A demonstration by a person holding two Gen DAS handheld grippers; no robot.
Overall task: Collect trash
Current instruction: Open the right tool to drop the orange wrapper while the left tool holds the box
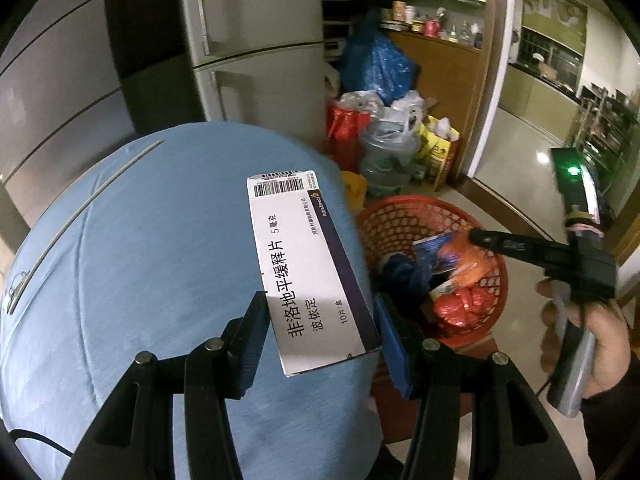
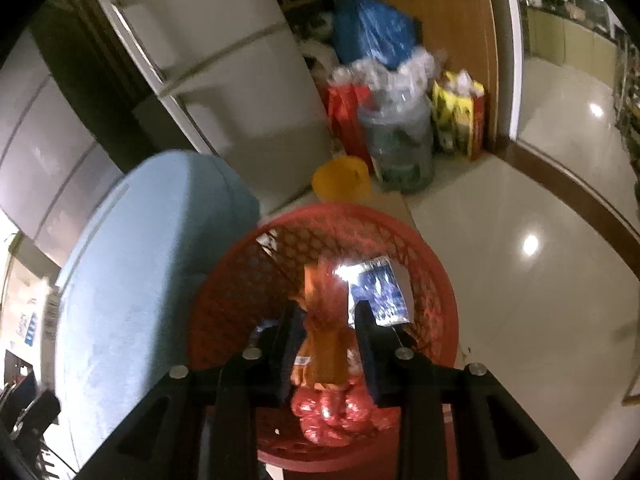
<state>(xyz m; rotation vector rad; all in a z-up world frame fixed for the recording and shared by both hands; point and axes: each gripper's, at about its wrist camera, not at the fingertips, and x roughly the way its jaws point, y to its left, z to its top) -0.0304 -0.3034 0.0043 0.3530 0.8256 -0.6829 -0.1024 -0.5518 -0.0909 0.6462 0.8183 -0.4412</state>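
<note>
Left jaws clamped on white medicine box (image 1: 308, 268) over the blue cushion's edge (image 1: 140, 240). Right jaws apart, orange wrapper (image 2: 324, 336) between them above red basket (image 2: 240, 280); bare floor (image 2: 520, 300) rightward.

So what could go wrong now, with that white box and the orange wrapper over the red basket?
1. The white cardboard medicine box is held by the left gripper above the pale blue round cushion, not the red plastic mesh basket; released here, it would probably miss.
2. The orange crinkly wrapper sits between the right gripper jaws; it may cling instead of dropping.
3. Both grippers crowd the basket and could bump.
</note>
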